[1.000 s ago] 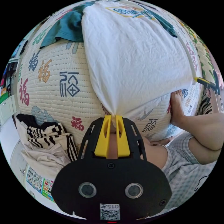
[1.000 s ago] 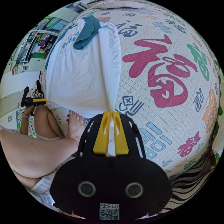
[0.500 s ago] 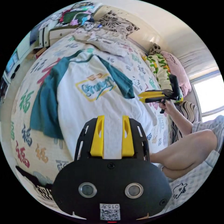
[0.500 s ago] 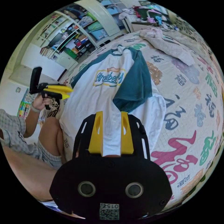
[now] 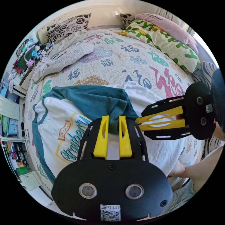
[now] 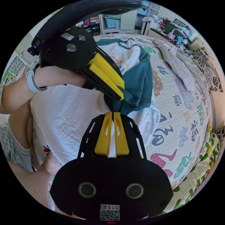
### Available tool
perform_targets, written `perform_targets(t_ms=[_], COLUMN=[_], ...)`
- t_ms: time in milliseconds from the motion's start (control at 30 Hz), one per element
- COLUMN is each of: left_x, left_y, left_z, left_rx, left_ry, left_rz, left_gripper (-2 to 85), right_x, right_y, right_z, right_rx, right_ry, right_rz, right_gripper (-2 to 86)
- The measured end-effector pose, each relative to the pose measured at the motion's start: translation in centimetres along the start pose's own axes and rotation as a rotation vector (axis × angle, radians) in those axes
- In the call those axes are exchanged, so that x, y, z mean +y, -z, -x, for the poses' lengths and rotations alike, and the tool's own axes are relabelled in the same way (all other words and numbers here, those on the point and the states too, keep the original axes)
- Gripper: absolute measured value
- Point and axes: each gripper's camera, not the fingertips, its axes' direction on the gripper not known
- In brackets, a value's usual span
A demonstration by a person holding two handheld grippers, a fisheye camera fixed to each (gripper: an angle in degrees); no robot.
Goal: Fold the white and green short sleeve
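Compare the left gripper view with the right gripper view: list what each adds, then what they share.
Left gripper view: a pink pillow at the bed's head. Right gripper view: a wristband on the arm holding the left tool, and a wall chart. Both: the white and green shirt, its teal sleeve bunched at the tips of the left tool and right tool, and the printed quilt.

Your left claw [image 5: 113, 121] covers the sleeve hem [image 5: 117, 110] and part of the shirt's print [image 5: 72, 138] beside it. In the right gripper view, your right claw's [image 6: 113, 115] tips bury in green cloth beyond them.
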Motion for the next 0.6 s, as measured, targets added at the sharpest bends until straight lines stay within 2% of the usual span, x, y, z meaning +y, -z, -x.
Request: perform_targets(t_ms=[67,100,167,233,333,400,467,533,600], left_x=[0.9,1.5,2.1,2.2,-1.0,-4.4,-7.5,-8.3,-5.8], left_y=[1.3,2.4,4.1,5.5,5.7,4.5,2.2,0.1,1.0], left_z=[2.0,3.8,6.5,9.5,10.6,9.8,8.8,8.6,9.0], left_rx=[0.064,0.153,0.310,0.521,0.647,0.648,0.608,0.606,0.635], left_ry=[0.097,0.182,0.306,0.461,0.520,0.488,0.447,0.440,0.418], left_rz=[-0.064,-0.125,-0.268,-0.496,-0.689,-0.681,-0.579,-0.444,-0.491], left_gripper=[1.4,0.8,0.3,0.1,0.6,1.7,4.8,6.8,7.5], right_x=[0.7,1.3,2.3,4.3,6.9,8.2,9.4,11.3,12.7], right_y=[1.0,2.0,3.7,6.2,8.4,8.5,7.6,4.5,2.7], right_z=[-1.4,-2.6,-5.0,-8.9,-14.1,-16.7,-19.2,-22.7,-24.1], right_rx=[-0.073,-0.125,-0.207,-0.295,-0.340,-0.262,-0.145,-0.196,-0.276], right_ry=[-0.042,-0.095,-0.191,-0.348,-0.550,-0.660,-0.769,-0.910,-0.981], right_rz=[-0.044,-0.103,-0.201,-0.373,-0.563,-0.576,-0.524,-0.401,-0.342], right_gripper=[0.2,0.0,-0.2,-0.2,-0.1,0.1,0.5,1.7,4.1])
